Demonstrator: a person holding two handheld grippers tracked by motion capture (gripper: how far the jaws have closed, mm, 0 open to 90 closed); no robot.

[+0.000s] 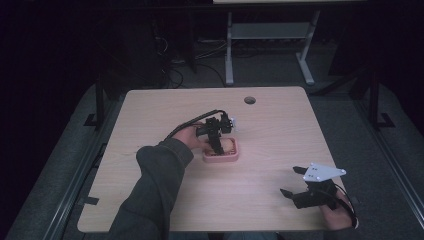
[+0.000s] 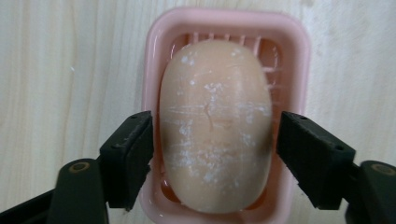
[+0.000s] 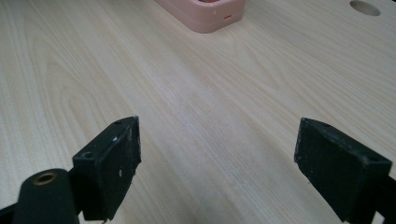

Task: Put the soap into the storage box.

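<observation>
My left gripper (image 1: 216,142) hangs over the middle of the wooden counter (image 1: 165,210), pointing straight down at the pink soap dish (image 2: 299,60). In the left gripper view the peach-coloured bar of soap (image 2: 215,126) lies lengthwise in that dish, filling most of it, its top scuffed with pale white marks. My jaws stand on either side of the bar at about its middle, released: the left one sits just beside the soap's edge and the right one a little way off, with the dish rim showing in the gap, so neither presses on the bar. The soap rests in the dish, and the dish rests flat on the counter. Further right, near the front right corner of the counter, my right gripper (image 1: 299,184) is well apart from the dish, its grey three-cornered plate on top. In the right gripper view its jaws are spread wide over bare wood with nothing between them, and a corner of the pink dish shows far ahead at the top.
</observation>
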